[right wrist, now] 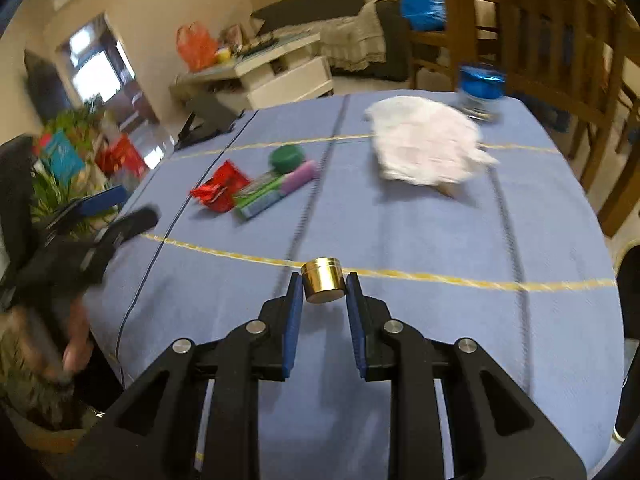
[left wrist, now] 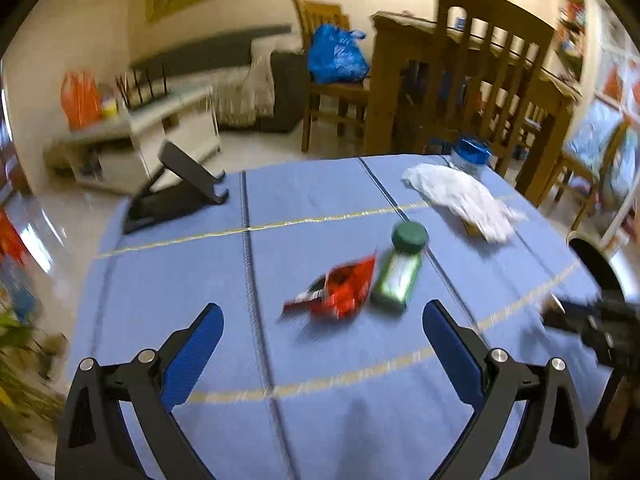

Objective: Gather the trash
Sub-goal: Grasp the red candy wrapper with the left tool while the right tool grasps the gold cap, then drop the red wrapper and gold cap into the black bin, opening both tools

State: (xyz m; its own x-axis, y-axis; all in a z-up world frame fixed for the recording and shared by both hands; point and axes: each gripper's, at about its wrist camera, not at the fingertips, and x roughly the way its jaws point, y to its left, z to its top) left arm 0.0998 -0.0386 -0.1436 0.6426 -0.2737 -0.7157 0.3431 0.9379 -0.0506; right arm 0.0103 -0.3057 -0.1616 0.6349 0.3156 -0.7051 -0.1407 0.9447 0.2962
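A crumpled red wrapper (left wrist: 340, 288) lies on the blue tablecloth (left wrist: 320, 420), just ahead of my open, empty left gripper (left wrist: 322, 320). Beside it lie a green packet (left wrist: 398, 276) and a green round lid (left wrist: 410, 236). A white crumpled tissue (left wrist: 464, 198) lies farther right. My right gripper (right wrist: 323, 286) is shut on a small gold cap (right wrist: 323, 280), held above the cloth. The right wrist view also shows the wrapper (right wrist: 220, 190), the green packet (right wrist: 260, 198), a purple tube (right wrist: 300, 176), the lid (right wrist: 287, 159) and the tissue (right wrist: 428, 144).
A blue-lidded jar (left wrist: 470, 158) stands at the table's far edge, also in the right wrist view (right wrist: 480, 88). A black stand (left wrist: 176, 196) sits at the far left corner. Wooden chairs (left wrist: 492, 80) stand behind the table. The left gripper (right wrist: 100, 216) shows at the left.
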